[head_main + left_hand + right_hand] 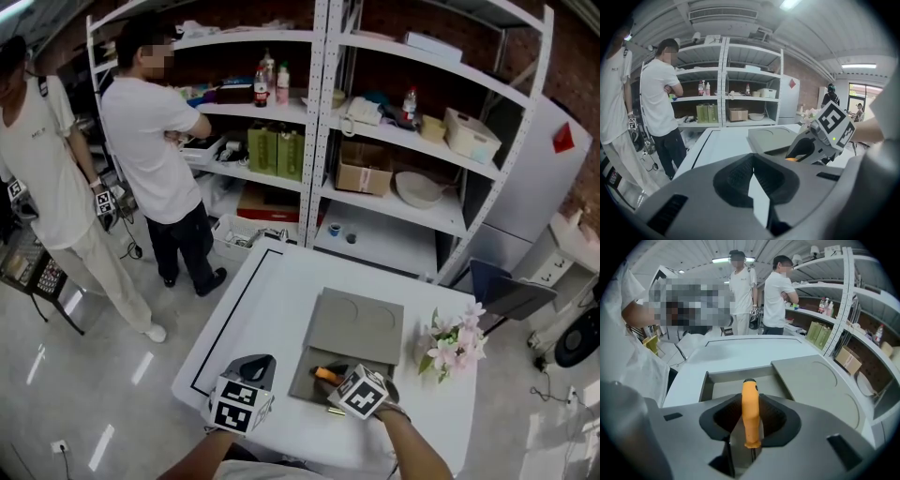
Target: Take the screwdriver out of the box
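Over the shallow grey open box (pixel 307 373) by the near edge of the white desk (pixel 272 300), your right tool (pixel 751 401) is clamped on the handle of the orange-handled screwdriver (pixel 750 413), which hangs just above the box floor, not yet clear of its walls. Your left tool (pixel 752 164), at the near-left corner, is drawn together on nothing. If you lift at a slant, the shaft may catch a wall, twisting the smooth handle loose or dragging the unbraced box.
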A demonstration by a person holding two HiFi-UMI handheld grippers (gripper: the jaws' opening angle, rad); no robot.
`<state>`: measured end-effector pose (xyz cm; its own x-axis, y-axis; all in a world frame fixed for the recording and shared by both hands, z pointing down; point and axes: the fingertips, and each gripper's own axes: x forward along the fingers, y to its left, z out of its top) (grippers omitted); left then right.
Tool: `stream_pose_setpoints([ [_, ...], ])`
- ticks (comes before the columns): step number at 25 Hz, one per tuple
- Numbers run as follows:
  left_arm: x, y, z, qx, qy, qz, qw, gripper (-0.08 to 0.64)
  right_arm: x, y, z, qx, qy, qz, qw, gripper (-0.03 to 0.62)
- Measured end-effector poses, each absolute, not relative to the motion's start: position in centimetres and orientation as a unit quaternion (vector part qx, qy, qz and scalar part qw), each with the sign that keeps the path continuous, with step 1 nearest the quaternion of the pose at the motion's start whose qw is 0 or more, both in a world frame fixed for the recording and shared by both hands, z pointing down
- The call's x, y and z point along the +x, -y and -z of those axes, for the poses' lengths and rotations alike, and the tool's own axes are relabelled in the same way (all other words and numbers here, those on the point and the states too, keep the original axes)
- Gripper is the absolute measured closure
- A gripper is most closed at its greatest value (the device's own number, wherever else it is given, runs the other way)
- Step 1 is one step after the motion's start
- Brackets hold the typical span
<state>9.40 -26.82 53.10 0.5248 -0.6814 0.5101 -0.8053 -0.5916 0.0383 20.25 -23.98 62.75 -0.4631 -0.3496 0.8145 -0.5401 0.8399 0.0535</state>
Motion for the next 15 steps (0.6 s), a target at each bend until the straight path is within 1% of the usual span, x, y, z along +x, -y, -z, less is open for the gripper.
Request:
stream_pose_setpoints([
  [7, 10.0, 26.5, -52.2, 0.871, 0.415, -0.228, 0.131, 0.557, 20.5, 24.6, -59.6, 0.315, 0.857, -0.108, 0.393, 0.474],
  [15, 11.8, 26.2, -51.2, 0.891, 0.378, -0.222, 0.121, 0.557, 21.6, 25.3, -54.7, 0.405, 0.855, -0.107, 0.307, 0.476],
])
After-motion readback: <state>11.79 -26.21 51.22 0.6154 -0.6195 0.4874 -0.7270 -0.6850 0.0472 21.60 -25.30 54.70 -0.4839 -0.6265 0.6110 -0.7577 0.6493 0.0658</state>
